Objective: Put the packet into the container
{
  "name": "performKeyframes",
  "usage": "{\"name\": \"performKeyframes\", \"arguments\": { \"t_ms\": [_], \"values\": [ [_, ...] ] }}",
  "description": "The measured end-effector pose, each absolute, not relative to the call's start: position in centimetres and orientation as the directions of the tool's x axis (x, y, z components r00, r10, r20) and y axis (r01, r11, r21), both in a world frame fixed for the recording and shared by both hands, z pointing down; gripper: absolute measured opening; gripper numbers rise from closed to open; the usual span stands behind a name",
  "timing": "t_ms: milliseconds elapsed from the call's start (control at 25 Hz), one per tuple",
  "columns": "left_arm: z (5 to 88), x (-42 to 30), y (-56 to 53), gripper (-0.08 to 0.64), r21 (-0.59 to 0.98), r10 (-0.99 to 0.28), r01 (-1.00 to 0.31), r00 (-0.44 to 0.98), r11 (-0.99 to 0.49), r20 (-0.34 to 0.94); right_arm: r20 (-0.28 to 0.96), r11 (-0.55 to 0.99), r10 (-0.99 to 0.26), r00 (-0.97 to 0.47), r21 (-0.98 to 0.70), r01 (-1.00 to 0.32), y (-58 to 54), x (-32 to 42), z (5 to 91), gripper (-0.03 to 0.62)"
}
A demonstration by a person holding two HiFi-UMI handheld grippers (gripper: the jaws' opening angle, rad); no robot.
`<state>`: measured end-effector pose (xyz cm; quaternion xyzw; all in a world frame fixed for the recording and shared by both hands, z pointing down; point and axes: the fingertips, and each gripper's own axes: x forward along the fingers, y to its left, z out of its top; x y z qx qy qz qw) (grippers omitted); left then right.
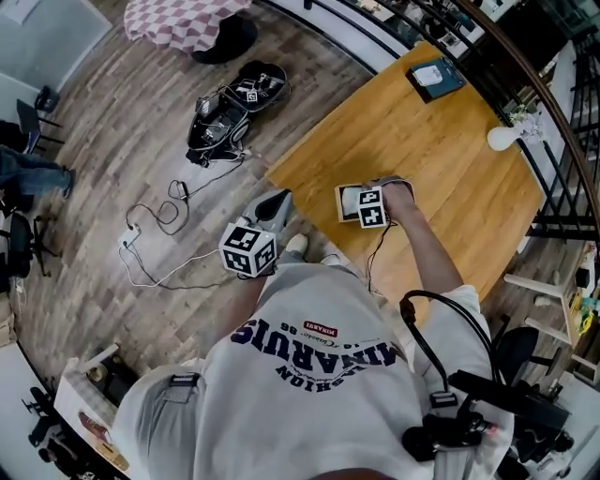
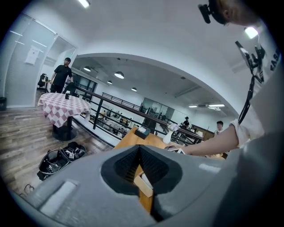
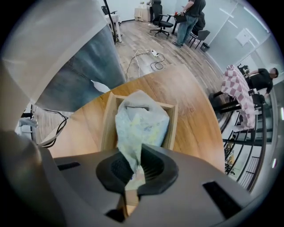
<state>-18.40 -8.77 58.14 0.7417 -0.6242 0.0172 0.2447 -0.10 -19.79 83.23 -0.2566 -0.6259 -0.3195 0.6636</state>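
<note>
A pale, crinkled plastic packet [image 3: 140, 122] hangs from my right gripper [image 3: 134, 167], whose jaws are shut on its near end. The packet's body lies over and partly inside a small open wooden container [image 3: 171, 122] on the wooden table [image 3: 195, 128]. In the head view the right gripper [image 1: 372, 208] covers most of the container [image 1: 343, 201], near the table's front-left corner. My left gripper [image 1: 277, 205] is held off the table's edge, over the floor. Its jaws [image 2: 139, 156] are shut with nothing between them.
A dark box [image 1: 434, 77] and a white vase [image 1: 503, 138] stand at the table's far side. On the floor lie an open black bag [image 1: 230, 112] and loose white cables [image 1: 159, 230]. A checkered table [image 1: 178, 19] and a railing [image 1: 562, 169] border the area.
</note>
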Motion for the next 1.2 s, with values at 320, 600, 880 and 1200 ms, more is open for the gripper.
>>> {"name": "performKeyframes", "arguments": {
  "t_ms": [320, 600, 880, 1200],
  "values": [
    [58.9, -19.9, -6.9, -0.002, 0.346, -0.930, -0.938, 0.142, -0.017, 0.340, 0.993, 0.651, -0.117, 0.015, 0.065, 0.757, -19.8, -0.5, 86.3, 0.009],
    [59.0, -20.6, -5.6, -0.002, 0.350, -0.933, -0.937, 0.110, 0.019, 0.344, 0.992, 0.683, -0.124, -0.037, 0.113, 0.722, -19.2, -1.0, 88.8, 0.009],
    [59.3, -21.3, -5.5, -0.002, 0.345, -0.937, -0.937, 0.070, 0.056, 0.341, 0.991, 0.696, -0.092, -0.099, 0.135, 0.705, -19.3, -0.7, 89.2, 0.010],
    [58.7, -20.7, -5.8, -0.002, 0.341, -0.940, -0.939, 0.084, 0.036, 0.331, 0.989, 0.702, -0.110, -0.097, 0.147, 0.697, -19.2, -0.5, 88.4, 0.013]
  ]
}}
